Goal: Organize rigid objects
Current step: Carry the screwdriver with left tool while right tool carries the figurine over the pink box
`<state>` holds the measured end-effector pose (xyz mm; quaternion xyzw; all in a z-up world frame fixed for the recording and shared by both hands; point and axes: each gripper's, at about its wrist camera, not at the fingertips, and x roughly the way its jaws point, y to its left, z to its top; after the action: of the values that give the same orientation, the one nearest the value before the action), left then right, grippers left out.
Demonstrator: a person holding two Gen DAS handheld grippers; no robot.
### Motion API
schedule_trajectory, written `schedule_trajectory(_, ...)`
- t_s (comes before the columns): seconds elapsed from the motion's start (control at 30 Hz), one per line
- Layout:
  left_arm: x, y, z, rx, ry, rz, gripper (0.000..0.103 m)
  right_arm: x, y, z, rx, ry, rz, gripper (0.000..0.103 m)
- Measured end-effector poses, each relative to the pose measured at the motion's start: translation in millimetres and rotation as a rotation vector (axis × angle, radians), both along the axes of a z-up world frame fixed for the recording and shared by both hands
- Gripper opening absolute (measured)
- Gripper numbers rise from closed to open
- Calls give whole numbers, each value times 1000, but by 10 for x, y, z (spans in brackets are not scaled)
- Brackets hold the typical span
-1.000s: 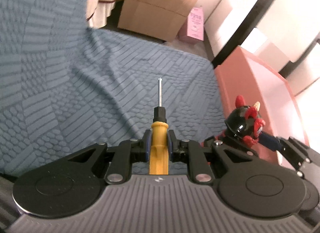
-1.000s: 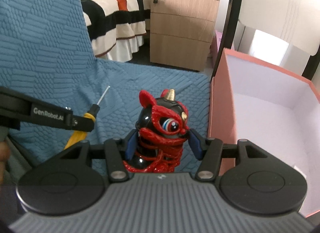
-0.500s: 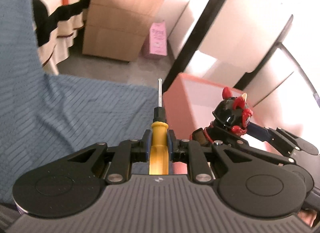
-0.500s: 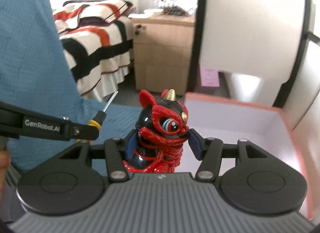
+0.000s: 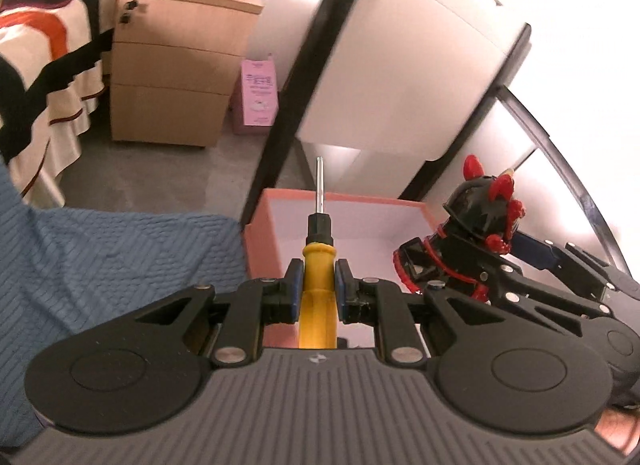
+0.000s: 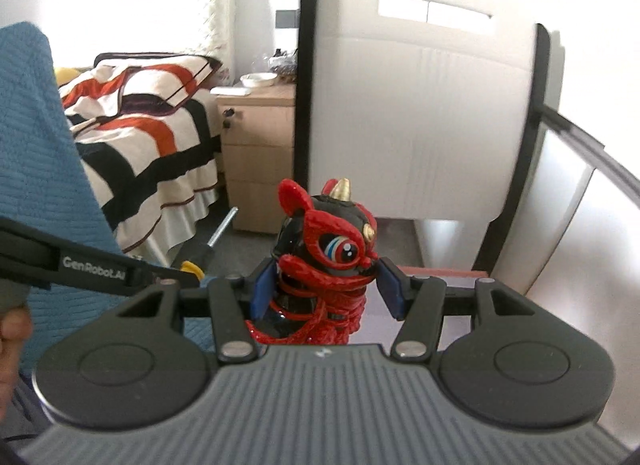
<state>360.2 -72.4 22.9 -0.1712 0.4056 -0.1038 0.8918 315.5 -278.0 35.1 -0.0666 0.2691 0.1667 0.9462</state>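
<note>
My left gripper is shut on a yellow-handled screwdriver, whose metal shaft points forward over the near rim of a pink box. My right gripper is shut on a red and black lion figurine, held upright in the air. In the left wrist view the figurine and the right gripper hang at the right, over the box. The right wrist view shows the left gripper's arm and the screwdriver at the left, with only a strip of the pink box visible behind the fingers.
A blue quilted cover lies left of the box. Behind stand a wooden drawer unit, a striped bed, a small pink carton on the floor and a white chair. A person's hand shows at the left edge.
Both grippers have risen with their objects and swung from the blue cover toward the pink box. The screwdriver tip now reaches over the box rim; the grips are unchanged.
</note>
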Motion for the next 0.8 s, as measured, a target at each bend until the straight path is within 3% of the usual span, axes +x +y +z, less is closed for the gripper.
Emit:
schedule_trajectory(0.33,452,-645,-168,29,49,-78,19,254,-545,-274,0,57,-76,58)
schedule_trajectory(0.47,595,-780,-440,-10,89,-107,19,297,-713,-538,6,114,-90,58)
schedule_trajectory(0.8,846,-1284,-1215,68,223,-188,19,379,-949,-1285,-37,267,-104,58)
